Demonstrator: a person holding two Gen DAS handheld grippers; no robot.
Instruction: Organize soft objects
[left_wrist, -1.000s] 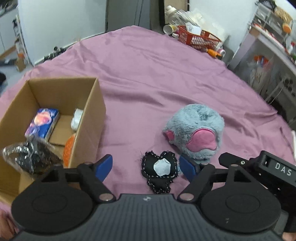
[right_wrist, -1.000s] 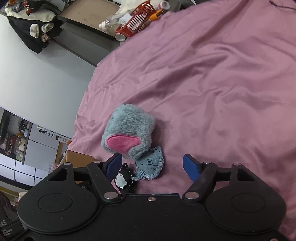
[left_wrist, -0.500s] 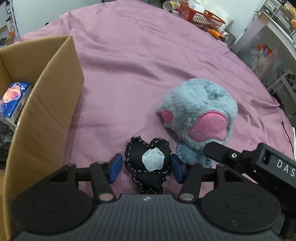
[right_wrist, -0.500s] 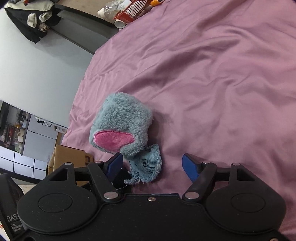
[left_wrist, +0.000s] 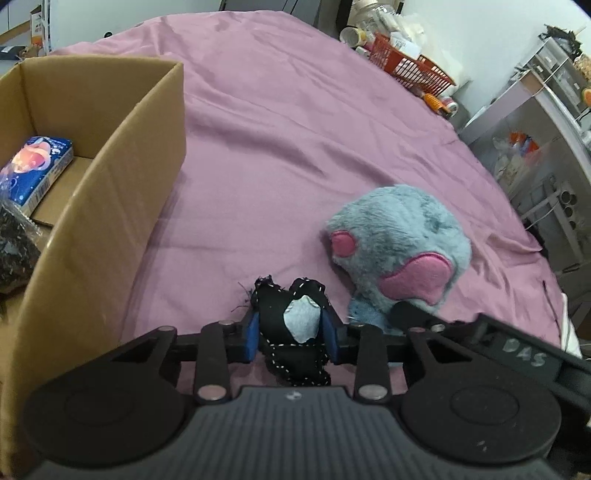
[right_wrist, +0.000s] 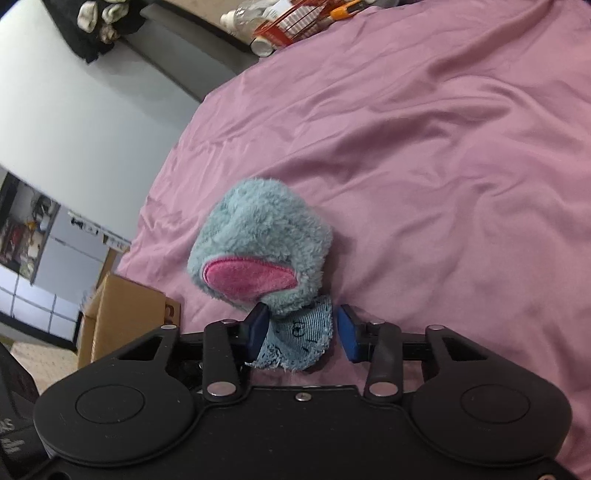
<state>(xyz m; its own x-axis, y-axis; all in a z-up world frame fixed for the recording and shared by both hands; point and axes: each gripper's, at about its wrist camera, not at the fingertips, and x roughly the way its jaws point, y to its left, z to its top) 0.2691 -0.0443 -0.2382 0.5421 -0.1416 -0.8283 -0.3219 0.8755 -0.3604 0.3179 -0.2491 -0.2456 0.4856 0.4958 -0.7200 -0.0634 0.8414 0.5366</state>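
On the purple bedspread (left_wrist: 295, 129) lies a small black heart-shaped cushion (left_wrist: 291, 317) with white stitching and a grey patch. My left gripper (left_wrist: 291, 338) is shut on it, both blue pads pressing its sides. To its right rests a fluffy blue plush (left_wrist: 399, 236) with pink ears, also seen in the right wrist view (right_wrist: 258, 229). A frayed light-blue denim piece (right_wrist: 299, 339) pokes out from under the plush. My right gripper (right_wrist: 302, 334) straddles the denim piece, narrowed but still open, with a small gap at the right pad.
An open cardboard box (left_wrist: 110, 192) stands left of the heart cushion, holding a blue printed pack (left_wrist: 37, 170) and a dark crinkly bag (left_wrist: 14, 254). A red basket (left_wrist: 410, 66) with clutter sits at the bed's far edge. Shelves (left_wrist: 546, 155) stand at the right.
My left gripper moved forward around the black heart cushion and shut on it. My right gripper advanced to the denim piece and its fingers narrowed around it.
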